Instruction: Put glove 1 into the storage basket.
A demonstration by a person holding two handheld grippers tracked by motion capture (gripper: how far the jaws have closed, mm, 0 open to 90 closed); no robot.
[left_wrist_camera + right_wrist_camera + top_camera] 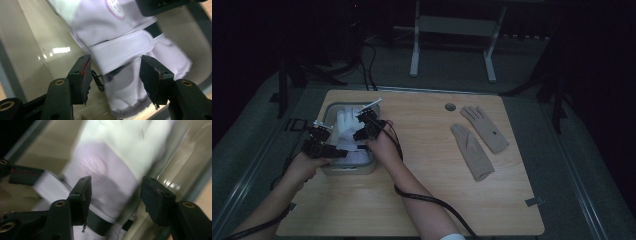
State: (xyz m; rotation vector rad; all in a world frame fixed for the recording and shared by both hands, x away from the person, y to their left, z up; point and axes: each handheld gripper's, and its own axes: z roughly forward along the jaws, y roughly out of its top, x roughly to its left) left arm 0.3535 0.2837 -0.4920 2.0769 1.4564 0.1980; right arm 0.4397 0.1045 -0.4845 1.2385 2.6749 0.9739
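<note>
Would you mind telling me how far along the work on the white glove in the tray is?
Done: nothing visibly finished. In hand: both grippers, left and right, stand open over the white glove in the tray. Left: gripping it; two beige gloves lie untouched.

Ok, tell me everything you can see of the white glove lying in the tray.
The white glove lies flat in the grey tray at the table's left, fingers pointing away from the person. It looks like soft fabric, white at the fingers and pale lilac lower down, with a round printed emblem on its back, a broad wrist strap folded across it and a gathered cuff. Both hand-held grippers, left and right, are poised over it with jaws open; contact cannot be told.
</note>
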